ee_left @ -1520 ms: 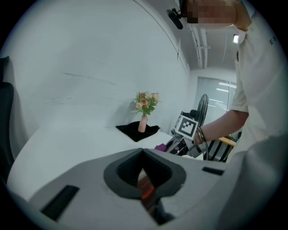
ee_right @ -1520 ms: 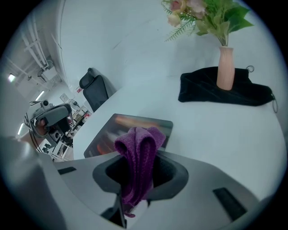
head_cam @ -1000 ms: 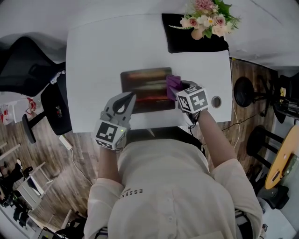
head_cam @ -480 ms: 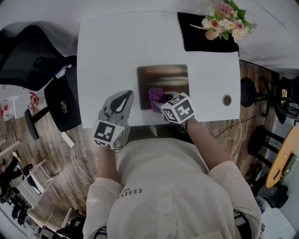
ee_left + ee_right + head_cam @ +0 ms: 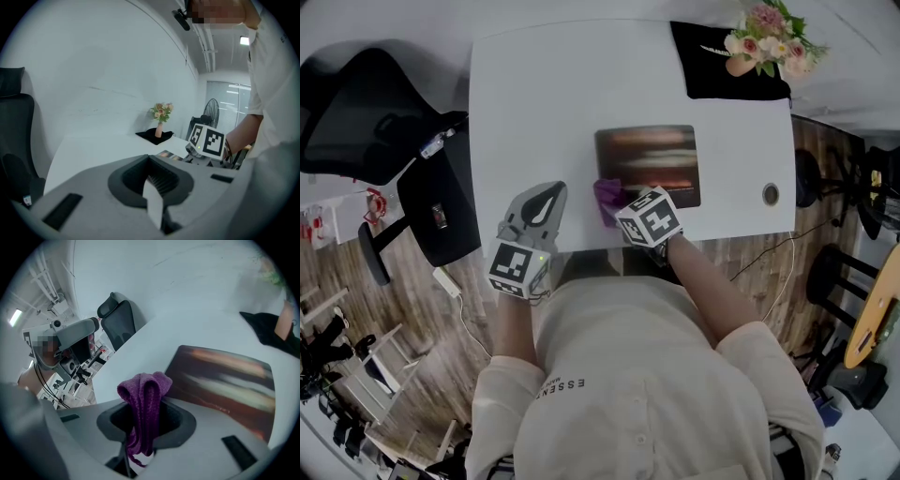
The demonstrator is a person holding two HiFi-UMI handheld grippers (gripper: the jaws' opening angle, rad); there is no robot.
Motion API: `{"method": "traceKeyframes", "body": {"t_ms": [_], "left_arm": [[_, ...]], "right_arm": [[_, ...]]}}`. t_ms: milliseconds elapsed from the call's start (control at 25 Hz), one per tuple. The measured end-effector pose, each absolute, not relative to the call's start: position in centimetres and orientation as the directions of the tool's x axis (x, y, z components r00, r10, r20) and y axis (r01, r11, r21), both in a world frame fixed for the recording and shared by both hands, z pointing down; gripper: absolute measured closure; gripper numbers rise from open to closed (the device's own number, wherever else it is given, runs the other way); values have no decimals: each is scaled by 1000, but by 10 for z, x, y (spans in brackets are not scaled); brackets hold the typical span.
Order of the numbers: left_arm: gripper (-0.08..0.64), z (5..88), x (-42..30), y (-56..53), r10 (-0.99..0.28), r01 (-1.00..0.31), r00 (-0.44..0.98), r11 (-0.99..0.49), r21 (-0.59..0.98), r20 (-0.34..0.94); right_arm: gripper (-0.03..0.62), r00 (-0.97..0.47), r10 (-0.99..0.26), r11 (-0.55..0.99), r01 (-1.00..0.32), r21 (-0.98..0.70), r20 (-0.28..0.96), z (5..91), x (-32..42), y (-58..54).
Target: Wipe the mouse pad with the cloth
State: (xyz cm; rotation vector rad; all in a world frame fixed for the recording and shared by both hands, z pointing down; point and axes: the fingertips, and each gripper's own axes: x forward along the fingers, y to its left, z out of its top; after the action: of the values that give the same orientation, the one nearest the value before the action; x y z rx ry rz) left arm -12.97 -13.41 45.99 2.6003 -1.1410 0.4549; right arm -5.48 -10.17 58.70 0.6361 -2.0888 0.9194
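A dark, brown-streaked mouse pad (image 5: 652, 161) lies on the white table (image 5: 534, 103). My right gripper (image 5: 615, 206) is shut on a purple cloth (image 5: 606, 195) at the pad's near left corner, and the cloth reaches partly over the bare table. In the right gripper view the folded cloth (image 5: 143, 397) sticks up from between the jaws of the right gripper (image 5: 140, 434), with the pad (image 5: 225, 376) just beyond it to the right. My left gripper (image 5: 547, 194) hovers over the table's front edge, left of the pad, shut and holding nothing. The left gripper (image 5: 154, 199) is apart from the cloth.
A black mat (image 5: 722, 66) with a vase of flowers (image 5: 769, 42) sits at the far right corner. A round cable hole (image 5: 771, 194) is right of the pad. A black office chair (image 5: 356, 112) stands left of the table. The table's front edge runs just under both grippers.
My right gripper has dragged the purple cloth across the pad from its right side to its near left corner. The left gripper has stayed where it was.
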Motion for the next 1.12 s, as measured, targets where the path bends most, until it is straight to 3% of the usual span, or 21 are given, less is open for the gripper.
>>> {"method": "traceKeyframes", "body": {"t_ms": [1120], "left_arm": [[560, 471, -36, -140, -633, -728, 651, -677, 108, 418]], "right_arm": [[474, -627, -138, 547, -694, -468, 767, 594, 45, -117]]}}
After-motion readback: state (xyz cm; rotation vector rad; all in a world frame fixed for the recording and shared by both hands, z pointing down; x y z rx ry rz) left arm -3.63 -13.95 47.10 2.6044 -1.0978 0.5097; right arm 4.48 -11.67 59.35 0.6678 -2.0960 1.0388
